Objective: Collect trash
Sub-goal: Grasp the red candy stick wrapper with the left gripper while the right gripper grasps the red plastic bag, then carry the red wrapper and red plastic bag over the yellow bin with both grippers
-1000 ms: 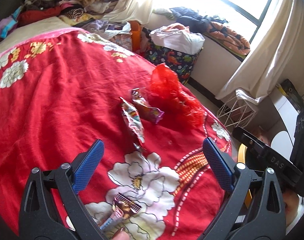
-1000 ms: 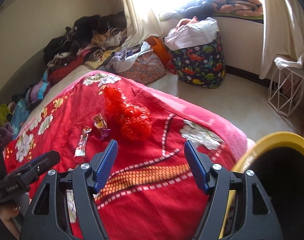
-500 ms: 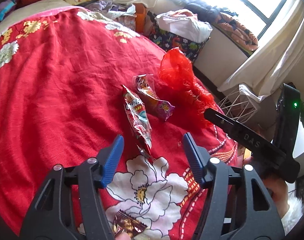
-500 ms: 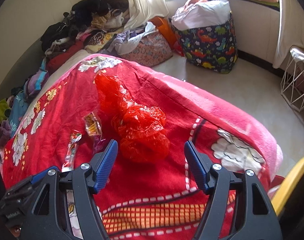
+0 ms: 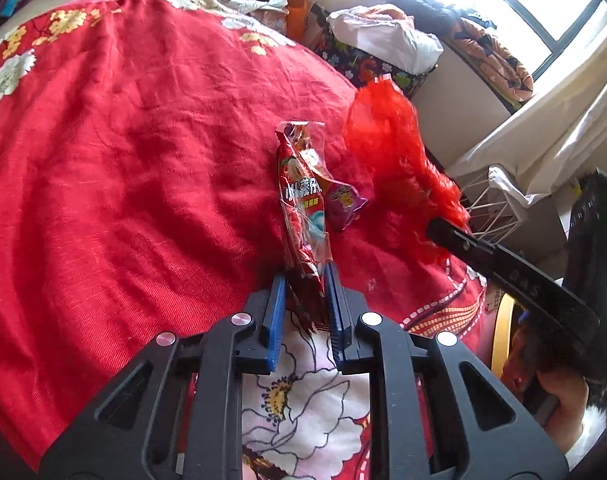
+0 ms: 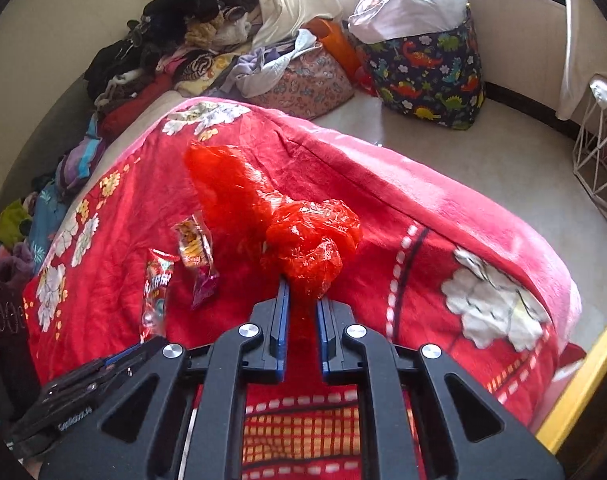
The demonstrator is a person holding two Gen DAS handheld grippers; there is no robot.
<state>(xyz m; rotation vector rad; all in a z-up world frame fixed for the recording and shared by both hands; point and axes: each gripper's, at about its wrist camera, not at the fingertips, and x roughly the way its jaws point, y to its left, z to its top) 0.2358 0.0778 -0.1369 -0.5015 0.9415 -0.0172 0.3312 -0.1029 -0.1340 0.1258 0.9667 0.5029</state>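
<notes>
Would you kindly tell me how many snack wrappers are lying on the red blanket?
2. The long red wrapper is between the left claw's closing jaws; the smaller purple-ended wrapper lies beside it. More may be hidden.

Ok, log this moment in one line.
left gripper: closing on long snack wrapper | right gripper: closing on red plastic bag | purple wrapper: on blanket

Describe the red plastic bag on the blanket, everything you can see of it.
The red plastic bag is thin, glossy, translucent film, crumpled into a knotted wad with a looser tail stretching away toward the far end of the bed. It lies on the red floral blanket, to the right of two snack wrappers and apart from them in the right wrist view. The right gripper is closing on its near end, blue pads pinching the film. Nothing else touches it.
</notes>
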